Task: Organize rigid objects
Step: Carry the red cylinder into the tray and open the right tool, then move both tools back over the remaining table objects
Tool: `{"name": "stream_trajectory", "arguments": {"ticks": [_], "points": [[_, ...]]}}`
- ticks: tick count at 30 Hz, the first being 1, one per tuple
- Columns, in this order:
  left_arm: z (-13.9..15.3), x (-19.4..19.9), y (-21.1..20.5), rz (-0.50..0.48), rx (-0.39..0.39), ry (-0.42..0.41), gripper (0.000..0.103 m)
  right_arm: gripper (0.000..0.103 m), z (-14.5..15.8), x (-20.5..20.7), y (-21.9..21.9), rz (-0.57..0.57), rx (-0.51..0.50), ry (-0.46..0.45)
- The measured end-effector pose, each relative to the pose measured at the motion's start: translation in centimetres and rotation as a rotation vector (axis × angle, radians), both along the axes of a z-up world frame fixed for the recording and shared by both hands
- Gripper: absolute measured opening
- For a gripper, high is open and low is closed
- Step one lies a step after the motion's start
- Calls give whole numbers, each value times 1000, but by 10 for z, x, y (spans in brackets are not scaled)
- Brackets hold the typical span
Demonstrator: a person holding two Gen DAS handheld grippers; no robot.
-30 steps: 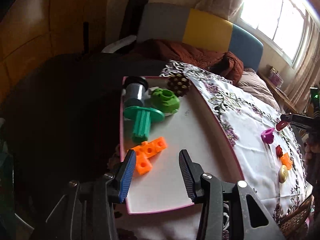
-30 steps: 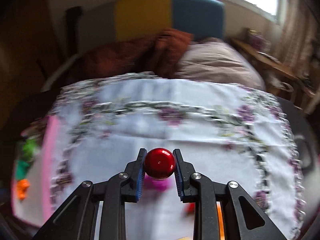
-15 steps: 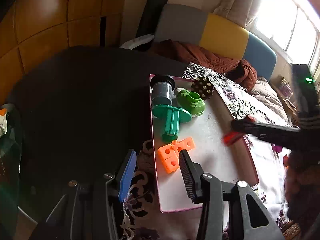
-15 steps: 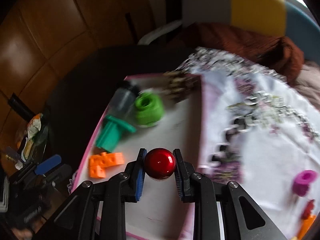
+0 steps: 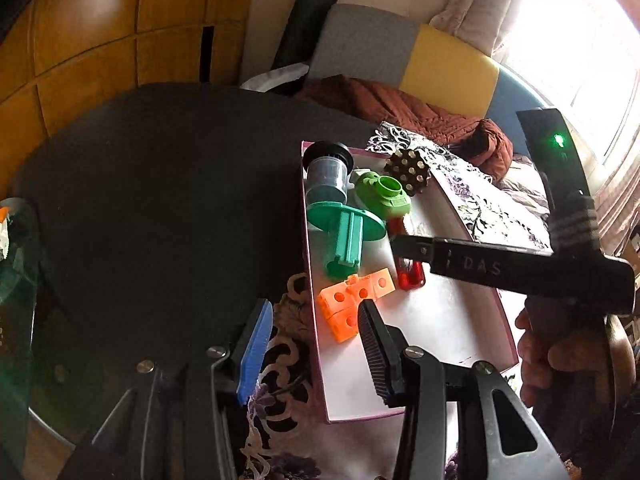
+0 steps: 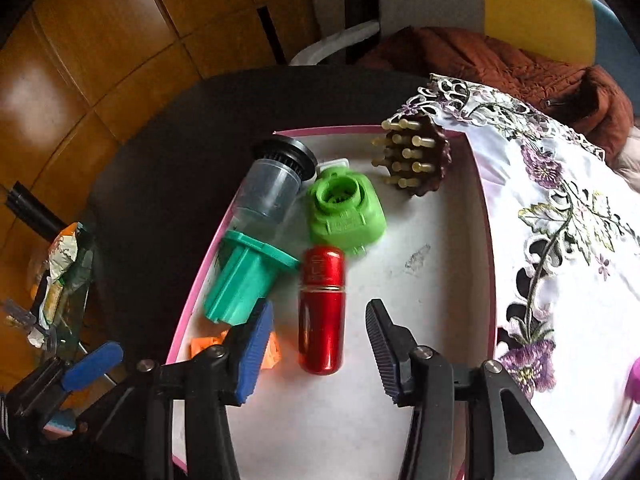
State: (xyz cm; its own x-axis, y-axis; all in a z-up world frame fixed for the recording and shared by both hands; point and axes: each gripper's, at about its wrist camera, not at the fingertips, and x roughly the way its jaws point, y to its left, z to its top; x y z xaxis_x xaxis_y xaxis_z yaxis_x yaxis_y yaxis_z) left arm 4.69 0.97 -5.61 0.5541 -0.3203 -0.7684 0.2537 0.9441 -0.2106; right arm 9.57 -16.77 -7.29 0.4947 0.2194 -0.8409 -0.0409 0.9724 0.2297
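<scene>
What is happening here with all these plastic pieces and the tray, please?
A person is sorting small items into a pink-edged tray. The right gripper has just opened its jaws and let a red cylinder go; it lies on the tray, between the jaws, beside the teal spool. The left gripper hovers open at the tray's edge.

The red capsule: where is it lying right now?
In the right wrist view the red capsule lies in the pink-rimmed tray, between the open fingers of the right gripper, just below the light green part and right of the teal spool.
</scene>
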Motion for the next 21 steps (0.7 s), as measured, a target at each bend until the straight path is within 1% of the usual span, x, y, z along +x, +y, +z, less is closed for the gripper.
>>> {"name": "stream_trajectory", "arguments": {"ticks": [8,12,21], "points": [[1,-2,-3,2,11,-7,45,52,7,-18,-4,-9,-24,-37],[4,-4,-6,-2,21,-22,45,59,16,-28,-5,-11,-58,-75],[10,-10,-16,-28,40,-41,45,65,33,-52,-23,-47,-106,-140]]}}
